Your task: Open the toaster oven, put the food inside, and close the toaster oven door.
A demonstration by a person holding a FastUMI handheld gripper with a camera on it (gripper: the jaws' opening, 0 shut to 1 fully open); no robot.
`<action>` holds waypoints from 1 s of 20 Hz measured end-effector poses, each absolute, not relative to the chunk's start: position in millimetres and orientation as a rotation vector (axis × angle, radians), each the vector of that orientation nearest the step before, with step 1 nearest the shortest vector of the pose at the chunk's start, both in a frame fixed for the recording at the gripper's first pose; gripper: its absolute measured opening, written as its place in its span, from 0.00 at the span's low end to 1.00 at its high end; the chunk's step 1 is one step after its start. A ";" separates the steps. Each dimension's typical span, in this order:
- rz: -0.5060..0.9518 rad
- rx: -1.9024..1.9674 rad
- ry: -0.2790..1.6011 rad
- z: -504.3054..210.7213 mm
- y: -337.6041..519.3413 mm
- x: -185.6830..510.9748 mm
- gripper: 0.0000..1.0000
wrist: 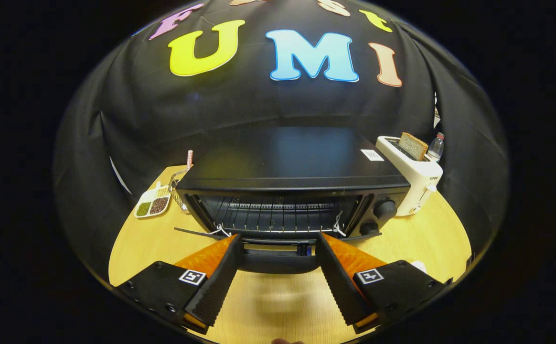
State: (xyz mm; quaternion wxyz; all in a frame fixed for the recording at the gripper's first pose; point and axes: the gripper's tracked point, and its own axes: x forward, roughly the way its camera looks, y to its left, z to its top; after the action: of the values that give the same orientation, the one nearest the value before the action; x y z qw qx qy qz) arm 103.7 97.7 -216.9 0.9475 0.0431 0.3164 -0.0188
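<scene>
Hanging open at lower centre, the toaster oven point(287, 181) door's point(278, 258) rigid handle sits between the gripper's point(279, 241) spread, empty fingers, likely a stiff, hinged pull.

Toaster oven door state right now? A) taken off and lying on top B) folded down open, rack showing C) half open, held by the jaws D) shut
B: the black toaster oven has its door dropped flat toward the gripper, wire rack exposed; the open jaws flank the door's handle without pressing it.
</scene>
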 end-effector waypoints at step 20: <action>0.040 0.137 0.956 -305.9 61.8 -6.9 0.97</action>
State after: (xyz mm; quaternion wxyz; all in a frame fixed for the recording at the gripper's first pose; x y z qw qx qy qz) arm -6.9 61.8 -305.9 0.8854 0.0658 0.4598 0.0191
